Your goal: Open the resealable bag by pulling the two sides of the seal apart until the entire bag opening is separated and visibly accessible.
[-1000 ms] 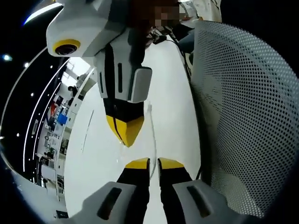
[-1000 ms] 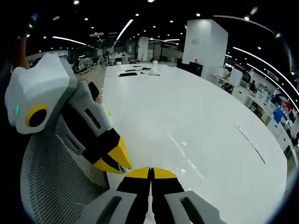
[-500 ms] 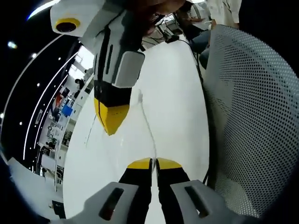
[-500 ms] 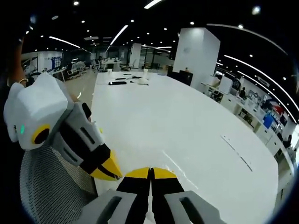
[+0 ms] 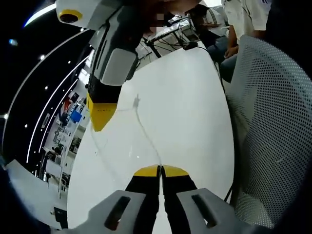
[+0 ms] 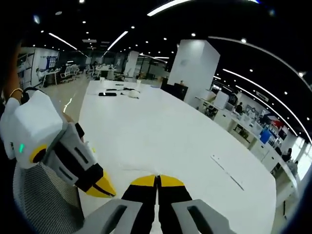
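While we hold the clear bag [image 5: 129, 131] up over the white table [image 5: 185, 112], our left gripper [image 5: 160, 170] pinches one side of its seal with jaws pressed together. Our right gripper [image 5: 101, 116], further out above the table, grips the other side, and the seal strip sags between the two. Beside the table stands a mesh chair [image 5: 273, 126]. Seen from the right gripper [image 6: 157, 179], its jaws meet, with the left gripper [image 6: 100, 187] just beside them.
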The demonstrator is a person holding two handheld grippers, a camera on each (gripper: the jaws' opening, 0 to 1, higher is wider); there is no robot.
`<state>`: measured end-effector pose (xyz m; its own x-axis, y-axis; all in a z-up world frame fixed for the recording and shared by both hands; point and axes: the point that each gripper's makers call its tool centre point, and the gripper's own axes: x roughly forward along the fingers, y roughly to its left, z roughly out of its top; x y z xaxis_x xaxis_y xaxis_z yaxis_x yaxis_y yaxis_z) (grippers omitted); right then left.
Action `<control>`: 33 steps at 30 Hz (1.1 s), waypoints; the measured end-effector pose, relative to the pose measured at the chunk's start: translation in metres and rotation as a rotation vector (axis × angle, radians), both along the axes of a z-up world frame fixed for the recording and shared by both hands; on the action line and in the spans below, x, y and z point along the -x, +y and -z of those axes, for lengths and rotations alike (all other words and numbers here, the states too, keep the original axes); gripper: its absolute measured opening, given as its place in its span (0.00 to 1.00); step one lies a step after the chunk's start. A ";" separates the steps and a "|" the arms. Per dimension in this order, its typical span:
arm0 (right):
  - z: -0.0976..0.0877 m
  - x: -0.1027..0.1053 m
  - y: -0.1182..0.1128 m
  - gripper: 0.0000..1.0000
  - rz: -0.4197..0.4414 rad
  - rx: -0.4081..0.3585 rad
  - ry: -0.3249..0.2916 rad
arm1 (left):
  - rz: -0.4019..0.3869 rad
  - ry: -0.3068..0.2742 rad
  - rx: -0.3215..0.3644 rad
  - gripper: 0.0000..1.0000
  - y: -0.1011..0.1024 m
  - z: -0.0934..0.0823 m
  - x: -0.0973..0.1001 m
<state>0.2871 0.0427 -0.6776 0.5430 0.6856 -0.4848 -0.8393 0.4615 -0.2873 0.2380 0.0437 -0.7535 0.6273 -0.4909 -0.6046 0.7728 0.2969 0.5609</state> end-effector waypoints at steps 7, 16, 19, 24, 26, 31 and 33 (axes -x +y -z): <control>-0.026 -0.005 0.008 0.00 -0.018 0.010 -0.098 | -0.073 -0.033 0.063 0.00 0.005 -0.016 -0.020; 0.015 0.013 0.001 0.00 -0.031 0.068 -0.017 | -0.066 0.060 0.078 0.00 0.007 0.006 -0.002; 0.037 0.025 -0.001 0.00 -0.037 0.074 0.054 | -0.064 0.101 0.082 0.00 0.006 0.017 0.011; 0.063 0.039 -0.004 0.00 -0.060 0.145 0.081 | -0.058 0.159 0.094 0.00 0.003 0.032 0.027; 0.071 0.043 -0.004 0.00 -0.073 0.173 0.079 | -0.058 0.170 0.102 0.00 0.001 0.033 0.030; 0.089 0.045 -0.006 0.00 -0.102 0.263 0.028 | -0.075 0.186 0.112 0.00 0.002 0.038 0.028; 0.094 0.046 -0.008 0.00 -0.120 0.320 -0.022 | -0.086 0.185 0.126 0.03 0.004 0.037 0.026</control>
